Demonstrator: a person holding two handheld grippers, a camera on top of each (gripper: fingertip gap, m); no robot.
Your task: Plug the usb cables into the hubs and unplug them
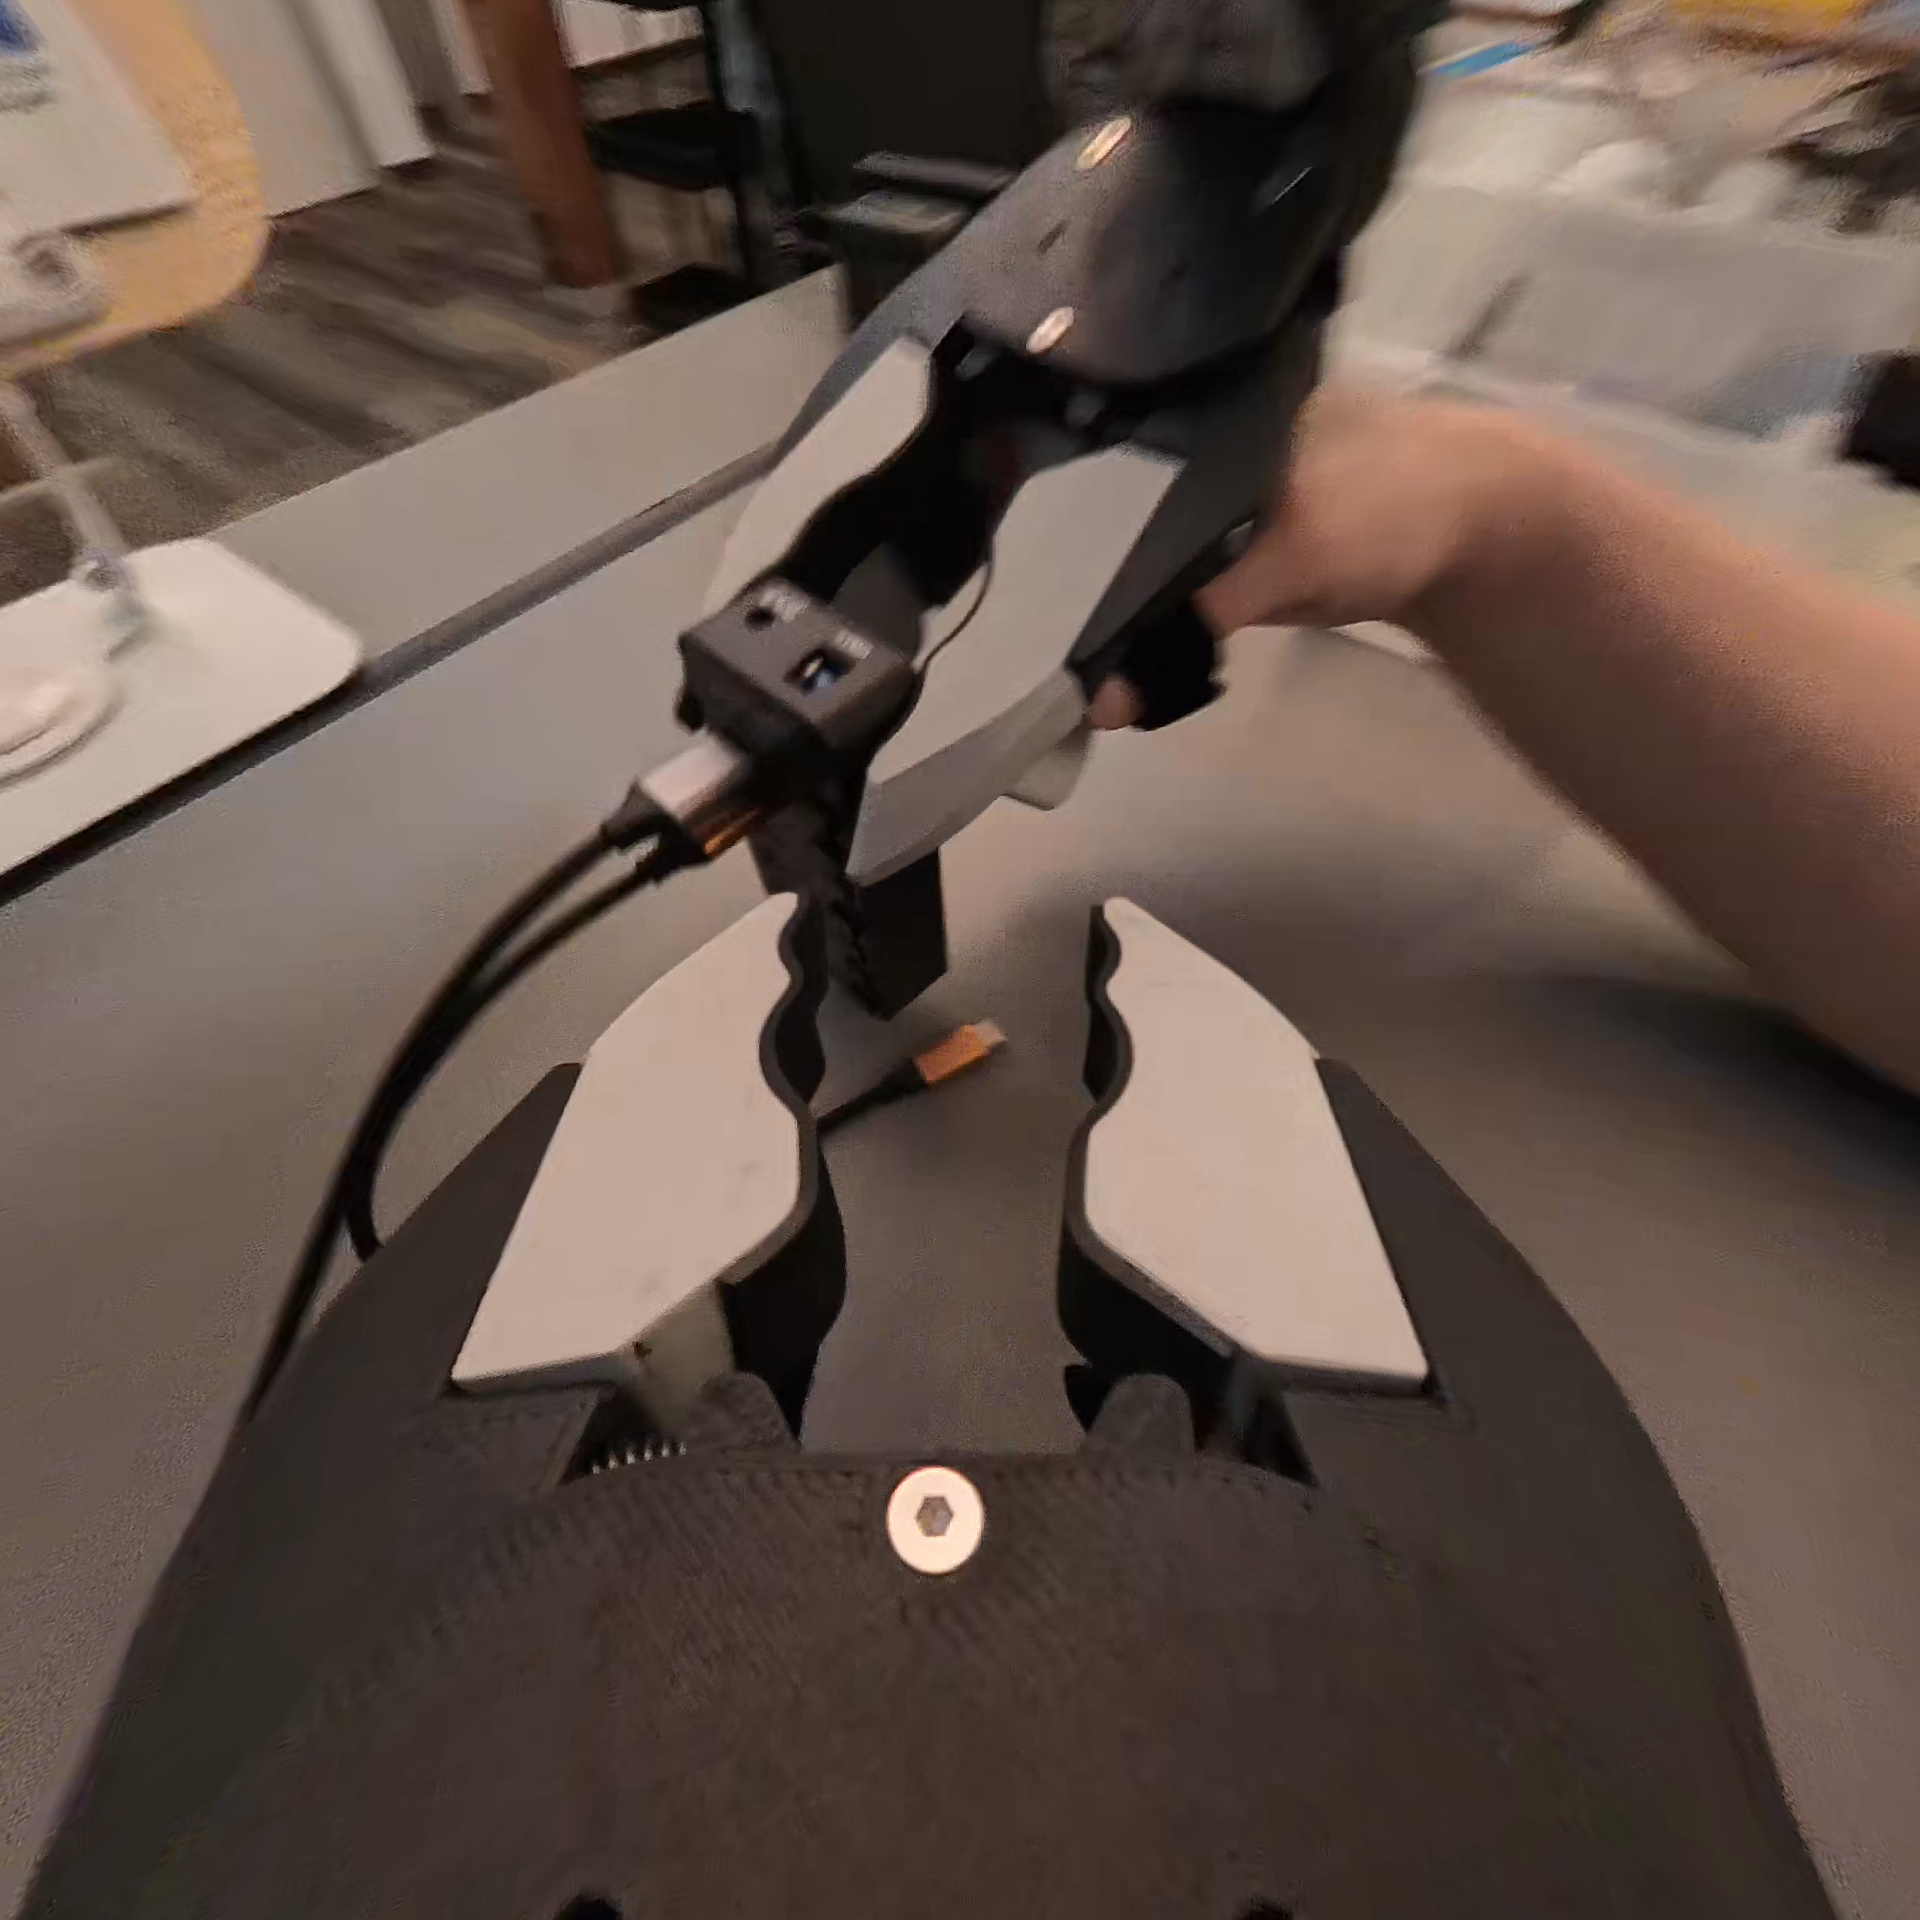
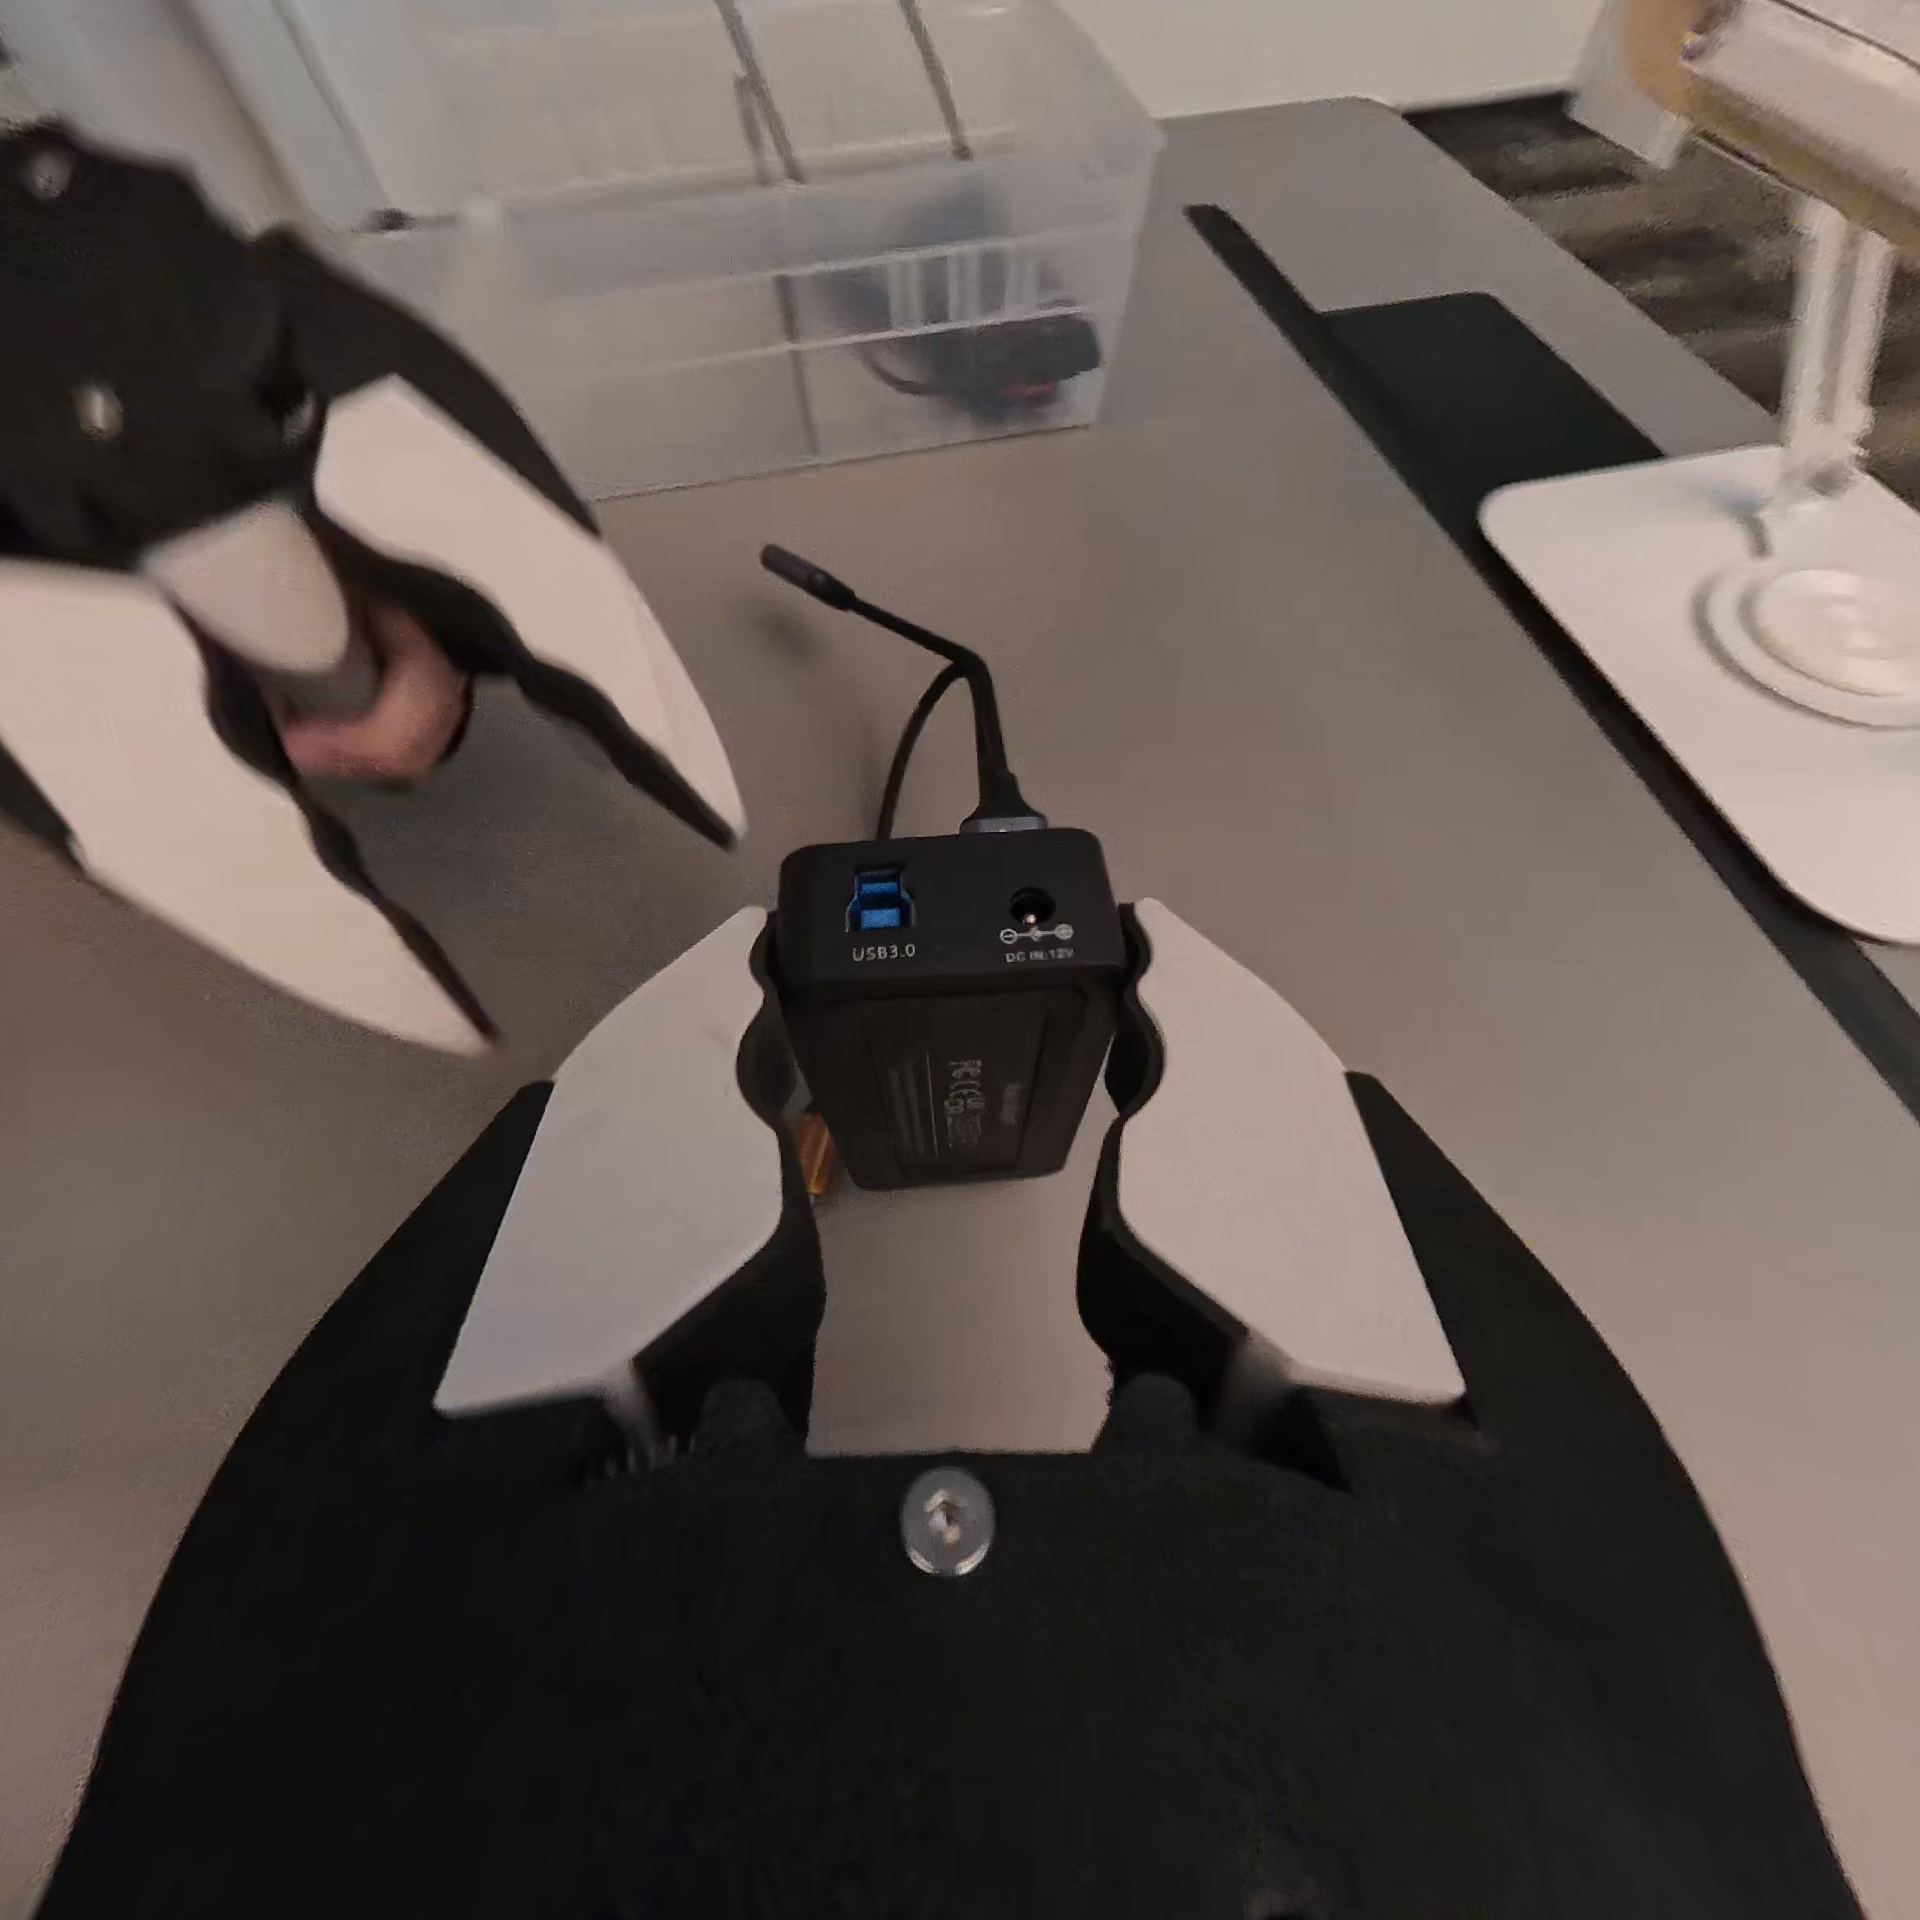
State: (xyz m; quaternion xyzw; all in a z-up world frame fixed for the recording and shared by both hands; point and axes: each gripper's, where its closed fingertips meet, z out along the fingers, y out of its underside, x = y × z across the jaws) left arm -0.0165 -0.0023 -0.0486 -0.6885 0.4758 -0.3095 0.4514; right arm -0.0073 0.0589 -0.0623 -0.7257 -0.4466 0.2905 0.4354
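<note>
1. My right gripper (image 2: 945,961) clamps the USB hub (image 2: 951,997) above the table (image 2: 1299,831).
2. My left gripper (image 1: 945,935), jaws apart, hangs just before the hub.
3. A loose USB plug (image 1: 956,1055) lies on the table beneath.

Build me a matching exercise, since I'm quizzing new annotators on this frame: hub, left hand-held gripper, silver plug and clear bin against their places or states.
Things:
1. hub
2. left hand-held gripper
3. silver plug
4. clear bin

Places or states:
a. open, holding nothing
b. at the far end of the table
c. seated in the hub
d. clamped by the right hand-held gripper

Pairs: 1-d; 2-a; 3-c; 4-b.
</note>
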